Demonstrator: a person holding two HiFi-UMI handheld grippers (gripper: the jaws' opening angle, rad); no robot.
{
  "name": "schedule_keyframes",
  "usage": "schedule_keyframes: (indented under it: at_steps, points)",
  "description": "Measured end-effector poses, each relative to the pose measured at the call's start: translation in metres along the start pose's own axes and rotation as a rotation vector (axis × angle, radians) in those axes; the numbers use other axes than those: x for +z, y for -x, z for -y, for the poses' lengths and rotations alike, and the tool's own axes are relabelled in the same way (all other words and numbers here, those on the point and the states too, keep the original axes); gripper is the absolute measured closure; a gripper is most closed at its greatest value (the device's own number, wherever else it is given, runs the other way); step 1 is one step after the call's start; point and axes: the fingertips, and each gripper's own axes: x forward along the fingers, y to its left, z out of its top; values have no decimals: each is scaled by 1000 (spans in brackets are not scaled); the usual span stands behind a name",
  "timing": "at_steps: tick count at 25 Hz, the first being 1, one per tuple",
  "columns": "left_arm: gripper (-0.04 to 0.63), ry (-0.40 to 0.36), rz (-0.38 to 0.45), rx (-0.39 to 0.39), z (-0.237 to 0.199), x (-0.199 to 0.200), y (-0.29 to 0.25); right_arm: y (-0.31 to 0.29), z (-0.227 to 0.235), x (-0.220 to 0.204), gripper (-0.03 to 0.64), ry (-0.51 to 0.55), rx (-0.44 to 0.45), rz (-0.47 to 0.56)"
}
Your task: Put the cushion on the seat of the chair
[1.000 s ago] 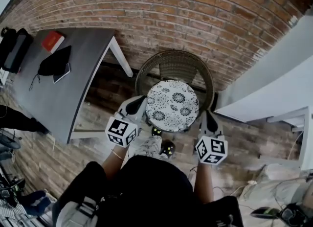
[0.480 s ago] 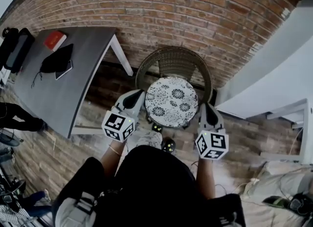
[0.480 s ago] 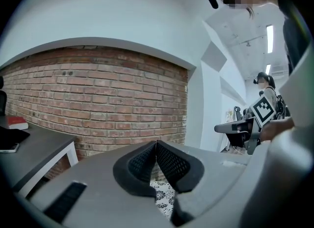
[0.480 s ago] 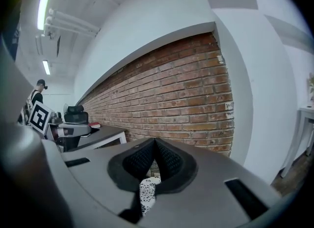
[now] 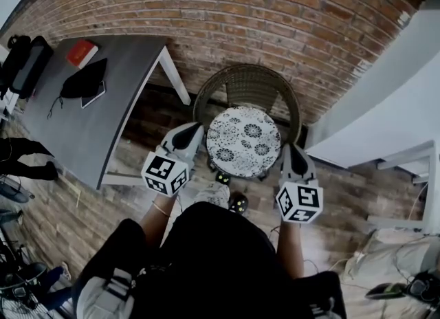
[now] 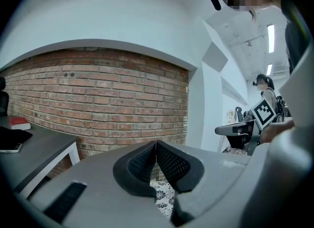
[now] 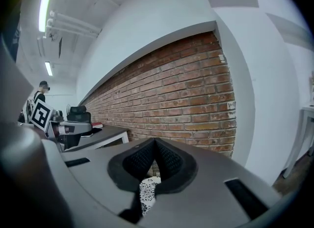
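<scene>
A round white cushion [image 5: 243, 141] with a black flower print hangs level over the front of a round wicker chair [image 5: 247, 89]. My left gripper [image 5: 193, 133] is shut on the cushion's left edge and my right gripper [image 5: 291, 152] is shut on its right edge. In the left gripper view the black pads meet at the left gripper [image 6: 156, 146], with a strip of the cushion [image 6: 163, 200] showing just below them. The right gripper [image 7: 154, 143] looks the same in its own view, the cushion [image 7: 146, 193] caught beneath its closed pads. The chair's seat is mostly hidden under the cushion.
A brick wall [image 5: 275, 15] stands right behind the chair. A grey table [image 5: 82, 118] at the left carries a red book [image 5: 81, 53], a black pouch and a phone. A white wall [image 5: 385, 111] closes in on the right. My shoes [image 5: 235, 204] are on the wood floor.
The cushion and both grippers have shifted slightly forward toward the chair; both grips are unchanged.
</scene>
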Motion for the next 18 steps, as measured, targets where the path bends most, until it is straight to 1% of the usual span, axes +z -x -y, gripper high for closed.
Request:
schedule_keyframes:
  at_steps: [5, 8, 10, 14, 18]
  points:
    - [589, 30, 7, 4, -1, -1, 1, -1, 3, -2, 618, -4, 4, -2]
    - [589, -3, -22, 2, 2, -4, -1, -2, 4, -1, 618, -7, -1, 0]
    - [589, -11, -38, 1, 3, -7, -1, -3, 3, 0, 618, -8, 5, -1]
    - [589, 15, -37, 7, 1, -10, -1, -5, 2, -3, 618, -11, 17, -8]
    - [589, 23, -38, 12, -3, -10, -2, -8, 2, -2, 618, -9, 21, -8]
